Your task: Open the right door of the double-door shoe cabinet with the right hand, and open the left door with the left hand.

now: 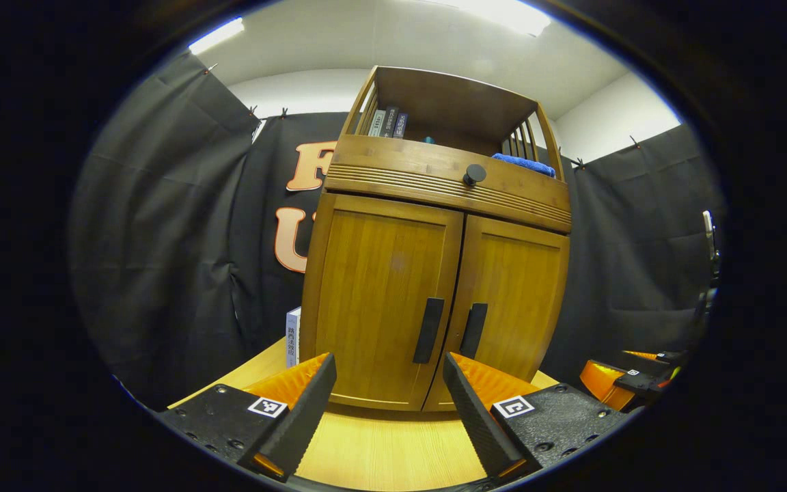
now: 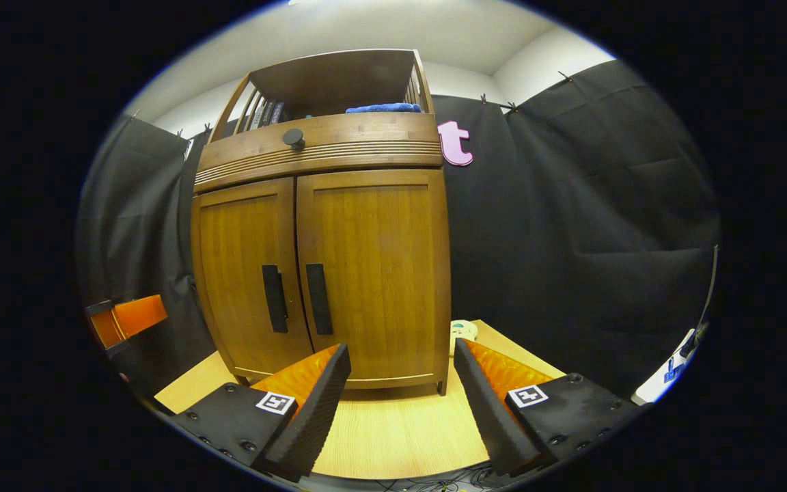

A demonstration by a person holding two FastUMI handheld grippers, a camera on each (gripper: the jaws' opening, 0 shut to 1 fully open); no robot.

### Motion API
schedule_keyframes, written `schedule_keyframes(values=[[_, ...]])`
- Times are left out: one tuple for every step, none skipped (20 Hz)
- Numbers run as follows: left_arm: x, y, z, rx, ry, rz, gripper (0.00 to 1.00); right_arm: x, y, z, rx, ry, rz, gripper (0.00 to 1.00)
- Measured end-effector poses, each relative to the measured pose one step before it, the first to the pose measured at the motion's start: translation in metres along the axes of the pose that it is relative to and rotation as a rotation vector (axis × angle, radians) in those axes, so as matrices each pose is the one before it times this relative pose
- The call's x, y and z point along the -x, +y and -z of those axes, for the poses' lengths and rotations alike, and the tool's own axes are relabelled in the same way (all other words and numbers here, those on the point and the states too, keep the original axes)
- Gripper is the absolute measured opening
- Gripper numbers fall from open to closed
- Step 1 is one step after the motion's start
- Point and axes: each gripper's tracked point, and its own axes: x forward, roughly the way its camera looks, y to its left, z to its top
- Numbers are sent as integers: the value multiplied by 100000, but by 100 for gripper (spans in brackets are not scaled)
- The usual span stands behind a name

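A wooden double-door shoe cabinet (image 1: 434,205) stands on a light wooden table (image 1: 380,451), both doors shut. Its left door (image 1: 380,287) carries a dark vertical handle (image 1: 428,330); the right door (image 1: 513,294) has its own handle (image 1: 473,330). My left gripper (image 1: 389,365) is open, a short way in front of the left door, touching nothing. In the right gripper view the cabinet (image 2: 325,225) shows with the right door (image 2: 373,266) and its handle (image 2: 318,298), the left handle (image 2: 274,298) beside it. My right gripper (image 2: 402,352) is open in front of the right door, apart from it.
A round dark knob (image 1: 473,174) sits on the drawer front above the doors. Books (image 1: 388,123) and a blue cloth (image 1: 523,164) lie on the top shelf. A white box (image 1: 292,336) stands left of the cabinet, a pale round object (image 2: 462,331) at its right. The other gripper (image 1: 629,379) shows low right.
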Motion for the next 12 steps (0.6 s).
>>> schedule_keyframes(values=[[0,5,12,-356,-197,2,92,49,73,158,-82,262,-93,98],[38,-5,-98,-637,-387,58,94,76,50,60,-75,276,84,98],[-42,-36,106,-640,11,150,94,-5,105,59,-15,91,-59,98],[83,-39,29,-388,7,279,92,-3,87,37,106,100,-80,98],[-102,-19,-12,-61,60,237,92,-92,140,72,96,146,-227,98],[7,-7,6,102,12,294,92,26,158,2,87,176,-347,98],[14,-51,11,114,49,196,92,-45,296,-85,174,-54,-435,98],[56,36,-44,-64,-4,-34,92,-142,220,-225,346,-30,-148,98],[-14,-3,-21,-1,-231,-234,92,-161,239,-32,283,174,-144,98],[12,7,-31,180,-135,-210,92,-151,335,-23,253,268,-250,98],[56,-9,103,361,-3,-392,92,-133,327,0,-19,264,-387,98],[53,-26,53,405,165,-273,92,-253,361,240,-37,433,-709,98]])
